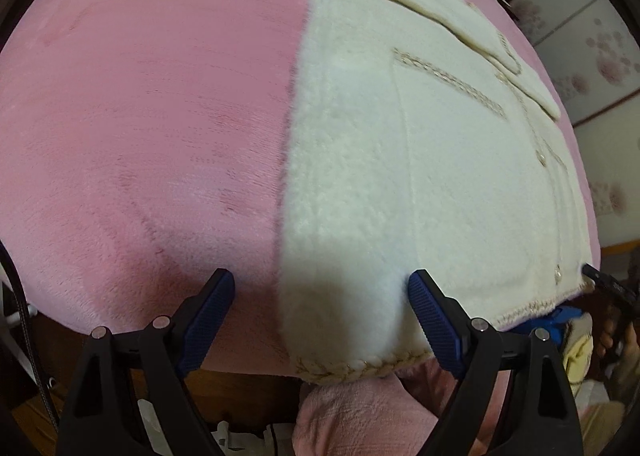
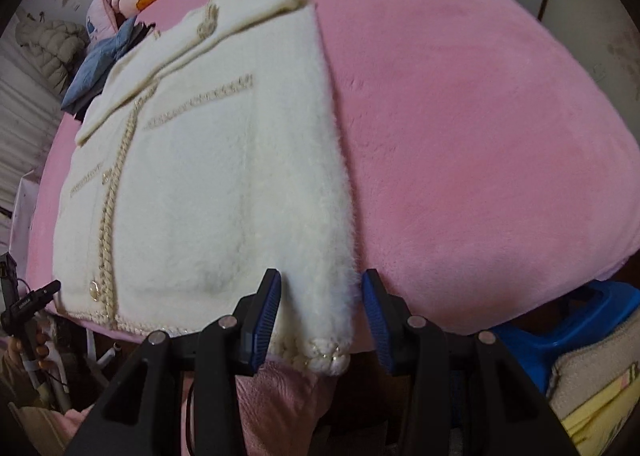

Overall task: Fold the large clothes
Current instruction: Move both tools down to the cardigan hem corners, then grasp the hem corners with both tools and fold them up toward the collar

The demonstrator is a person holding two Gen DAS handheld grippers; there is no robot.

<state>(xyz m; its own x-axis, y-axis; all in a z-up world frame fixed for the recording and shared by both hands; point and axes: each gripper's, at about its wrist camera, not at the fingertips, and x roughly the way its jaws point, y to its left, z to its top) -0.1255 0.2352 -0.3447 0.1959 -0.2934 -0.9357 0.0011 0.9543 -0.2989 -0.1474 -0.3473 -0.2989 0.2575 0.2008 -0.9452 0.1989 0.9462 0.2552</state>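
Left tongs (image 1: 320, 296): standing wide open at the near edge of the bed, holding nothing; the hem corner of the cream fluffy cardigan with braided beige trim (image 1: 400, 155) is lying between the two ribbed blue pads, touching neither that can be seen.

Right tongs (image 2: 320, 292): gaping about as wide, also empty; the other near corner of the cardigan (image 2: 208, 183), a folded-in flap ending in a thick braided cuff, is sitting in the gap just ahead of the pads.

Garment: lying flat and face up on the pink plush bed cover (image 1: 140, 115), sides already turned in, buttons and braid running down the front, collar at the far end, hem hanging slightly over the near edge.

Key relation: the cardigan's long axis is running straight away from both tongs, hem near and collar far; each hand is lining up with its own hem corner, neither clearly nearer than the other.

Hand pose: both tongs are pointing forward and slightly downward along the bed, held low at its edge.

Likely next: closing on the two corners and carrying the hem towards the collar, judging by the layout.

Background: a crumpled blue denim garment (image 2: 100, 67) is lying beyond the collar.
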